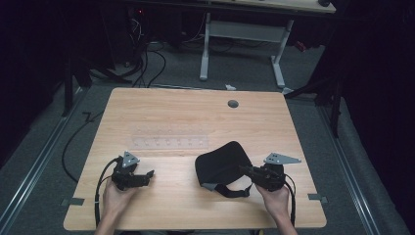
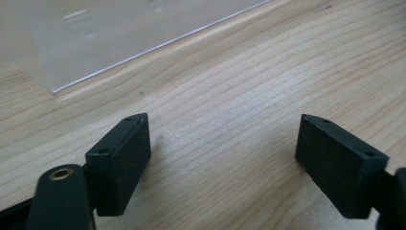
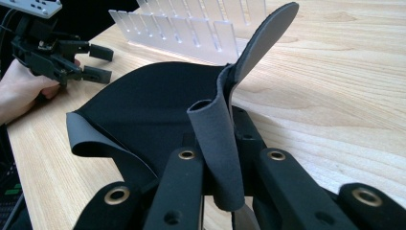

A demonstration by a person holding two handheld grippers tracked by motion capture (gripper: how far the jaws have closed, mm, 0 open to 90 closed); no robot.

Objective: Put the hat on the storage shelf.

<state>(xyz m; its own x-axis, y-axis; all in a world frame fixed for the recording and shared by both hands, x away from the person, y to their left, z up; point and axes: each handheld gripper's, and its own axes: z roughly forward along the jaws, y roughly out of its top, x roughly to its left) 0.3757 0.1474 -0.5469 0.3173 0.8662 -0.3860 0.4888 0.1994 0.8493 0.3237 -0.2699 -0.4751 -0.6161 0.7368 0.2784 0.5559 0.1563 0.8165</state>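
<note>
We are pinching the black fabric piece (image 3: 143, 110) with our right gripper (image 1: 250, 171). In the right gripper view its jaws are standing closed on a folded edge of the material, and a grey curl of that edge is rising between them. The grip looks thin, so we judge it best to be lifting slowly and keeping the pull along the fold, lest the soft edge slide out.

Our left gripper (image 1: 148, 175) is resting near the table's front left part, with its jaws standing wide apart over bare wood and holding nothing. In the left gripper view both pads (image 2: 119, 163) are hanging just above the table (image 2: 239, 96), touching no object. We judge that this free gripper should be coming across to take the fabric's opposite, loose edge, so that the piece can be spread or folded evenly.

The fabric is lying toward the table's front right part, with a dark strap (image 1: 230, 191) trailing from it toward the front edge. Beyond it, near the table's middle, a clear acrylic slotted rack (image 1: 169, 142) is standing, apart from both grippers.
</note>
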